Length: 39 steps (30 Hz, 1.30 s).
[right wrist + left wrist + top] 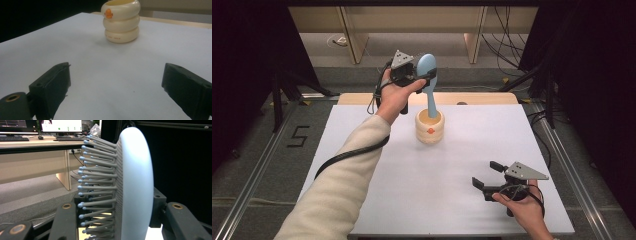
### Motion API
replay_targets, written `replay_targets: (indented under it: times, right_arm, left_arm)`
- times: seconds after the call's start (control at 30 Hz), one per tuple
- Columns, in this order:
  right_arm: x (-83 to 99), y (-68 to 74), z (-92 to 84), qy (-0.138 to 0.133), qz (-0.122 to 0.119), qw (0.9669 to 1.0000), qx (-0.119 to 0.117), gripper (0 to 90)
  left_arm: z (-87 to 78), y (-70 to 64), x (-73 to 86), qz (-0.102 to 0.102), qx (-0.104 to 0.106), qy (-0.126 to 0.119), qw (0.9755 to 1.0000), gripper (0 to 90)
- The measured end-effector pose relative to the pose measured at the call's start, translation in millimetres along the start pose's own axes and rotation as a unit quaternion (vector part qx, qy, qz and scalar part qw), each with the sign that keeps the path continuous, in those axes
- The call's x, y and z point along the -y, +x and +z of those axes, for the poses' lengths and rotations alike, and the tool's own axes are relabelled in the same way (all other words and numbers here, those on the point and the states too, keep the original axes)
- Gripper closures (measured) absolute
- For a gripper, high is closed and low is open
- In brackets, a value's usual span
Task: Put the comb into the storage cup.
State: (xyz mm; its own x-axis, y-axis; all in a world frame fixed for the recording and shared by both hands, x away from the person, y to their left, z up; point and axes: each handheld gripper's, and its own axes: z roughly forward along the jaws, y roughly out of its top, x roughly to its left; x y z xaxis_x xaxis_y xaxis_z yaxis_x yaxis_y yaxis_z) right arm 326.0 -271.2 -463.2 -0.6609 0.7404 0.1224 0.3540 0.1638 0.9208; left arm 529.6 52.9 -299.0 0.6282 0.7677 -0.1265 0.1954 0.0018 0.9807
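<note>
— Looking down from the high view, what can't you make out?

— The lower end of the blue hairbrush (429, 82) is hidden inside the cream ringed cup (429, 128), so where its handle ends is out of sight. The person's left hand (394, 97) also covers most of the left gripper (422, 75) at about 11 o'clock from the table's middle.

— Does that gripper have the brush?

— Yes. In the left gripper view its jaws stand partway closed on either side of the brush head (135, 185), one on the bristle side, one on the smooth back, gripping it. The head's bottom is cut off by the frame edge. The brush stands nearly upright, handle down in the cup, head above the rim.

— And the other?

— The right gripper (487, 176) sits low at about 5 o'clock on the white table (412, 200), well apart from the cup, jaws spread wide with nothing between them. In the right gripper view the cup (121, 21) is at 12 o'clock, its top cut off.

— Any writing?

— The cup bears an orange mark (108, 13) and small orange lettering on its lowest ring, too tiny to read. On the floor at 9 o'clock, a black "5" (298, 136).
</note>
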Motion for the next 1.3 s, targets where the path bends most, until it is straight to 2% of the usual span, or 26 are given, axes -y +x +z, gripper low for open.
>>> replay_targets:
  times: [1.3]
  right_arm:
    - [0.3, 0.2, 0.1, 0.0, -0.002, 1.0, -0.001, 9.4]
  left_arm:
    - [8.8, 5.1, 14.2, -0.002, -0.007, 0.016, 0.9998, 49.6]
